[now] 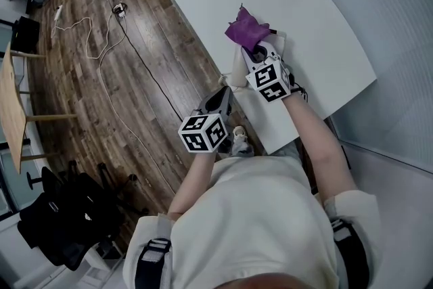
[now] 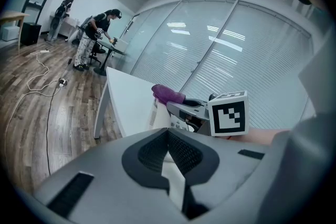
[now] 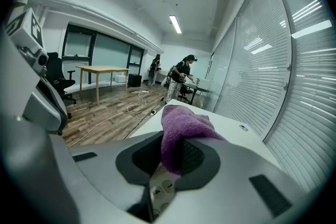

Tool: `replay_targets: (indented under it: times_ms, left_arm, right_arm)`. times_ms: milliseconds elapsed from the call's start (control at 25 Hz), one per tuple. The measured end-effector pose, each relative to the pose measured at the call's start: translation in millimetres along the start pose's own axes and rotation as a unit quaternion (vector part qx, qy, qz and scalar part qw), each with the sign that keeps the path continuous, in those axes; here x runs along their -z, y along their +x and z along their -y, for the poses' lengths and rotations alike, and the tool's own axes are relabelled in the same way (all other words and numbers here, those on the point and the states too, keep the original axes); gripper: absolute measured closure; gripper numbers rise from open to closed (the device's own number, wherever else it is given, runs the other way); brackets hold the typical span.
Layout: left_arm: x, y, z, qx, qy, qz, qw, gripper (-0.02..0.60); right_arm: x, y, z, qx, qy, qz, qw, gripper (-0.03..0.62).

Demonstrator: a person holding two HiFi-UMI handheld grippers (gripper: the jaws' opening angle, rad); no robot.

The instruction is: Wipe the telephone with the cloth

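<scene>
Purple terry cloth (image 1: 249, 29) — head view: over cream plastic telephone (image 1: 235, 76), at white table's (image 1: 325, 30) near-left edge. Left gripper view: left gripper's (image 2: 169, 139) jaws pressed together, beside it. Right gripper view: right gripper (image 3: 173, 152) clamps cloth — hard strokes may push the telephone off.

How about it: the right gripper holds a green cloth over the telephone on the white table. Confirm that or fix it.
One thing is wrong: the cloth is purple, not green, as the right gripper view shows. The right gripper does hold it over the telephone on the white table.
</scene>
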State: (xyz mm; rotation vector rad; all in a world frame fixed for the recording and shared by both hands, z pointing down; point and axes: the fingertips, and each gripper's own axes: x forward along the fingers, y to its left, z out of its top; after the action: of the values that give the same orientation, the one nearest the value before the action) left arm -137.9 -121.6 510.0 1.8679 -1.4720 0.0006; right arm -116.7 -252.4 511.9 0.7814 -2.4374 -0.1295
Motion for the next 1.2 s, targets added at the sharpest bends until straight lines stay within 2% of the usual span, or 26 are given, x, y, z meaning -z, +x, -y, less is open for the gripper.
replay_targets:
  times_ms: [1200]
  left_arm:
    - [17, -27, 4, 0.003, 0.005, 0.002, 1.0, 0.56]
  right_arm:
    - [23, -30, -60, -0.032, -0.045, -0.015, 0.998, 0.533]
